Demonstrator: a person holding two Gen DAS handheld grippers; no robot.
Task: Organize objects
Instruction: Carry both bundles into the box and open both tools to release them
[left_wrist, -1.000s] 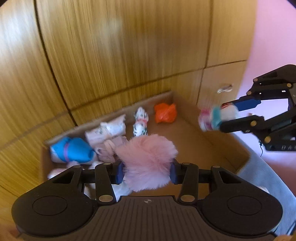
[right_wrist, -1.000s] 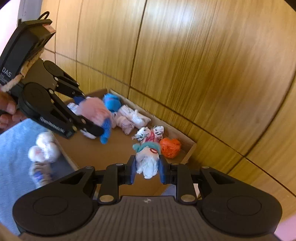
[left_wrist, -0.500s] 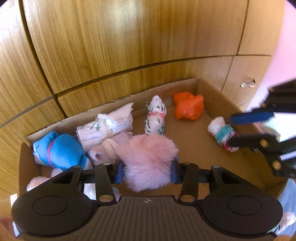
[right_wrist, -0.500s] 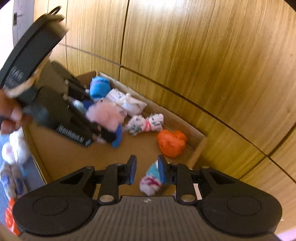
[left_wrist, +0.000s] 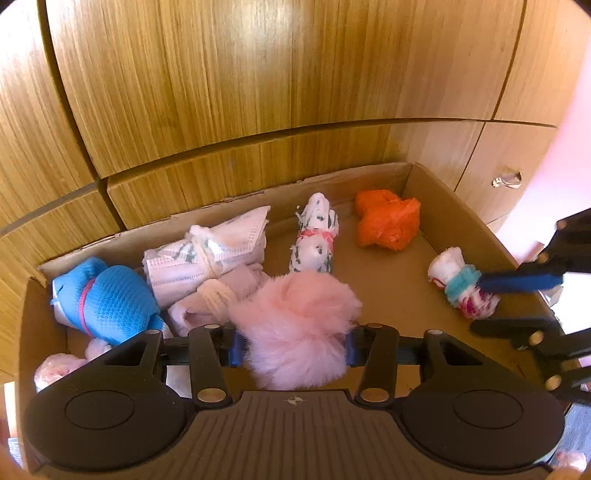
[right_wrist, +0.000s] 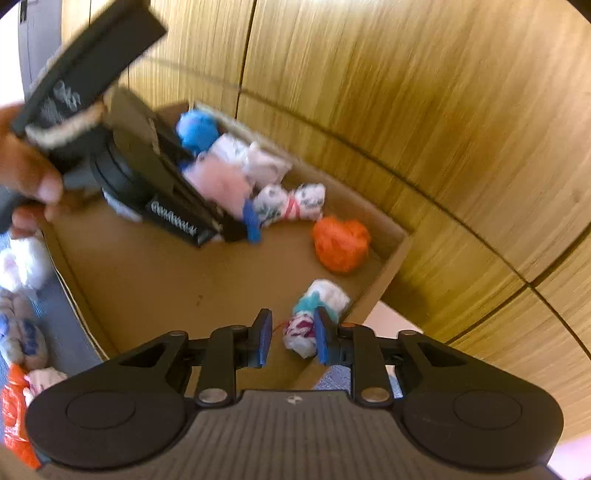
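Cardboard box (left_wrist: 461, 221) stands against wooden cabinet fronts (left_wrist: 258, 74), its near left corner hidden behind the left gripper (left_wrist: 293, 347), whose jaws have just been opening yet clasp the pink pompom (left_wrist: 299, 332) low inside the box. Bare floor lies open between the orange wad (left_wrist: 388, 225) and the near wall. The right gripper (right_wrist: 291, 321) is released; the teal-banded bundle (right_wrist: 325, 295) lies on the floor by its right pad. The right wrist view is blurred.
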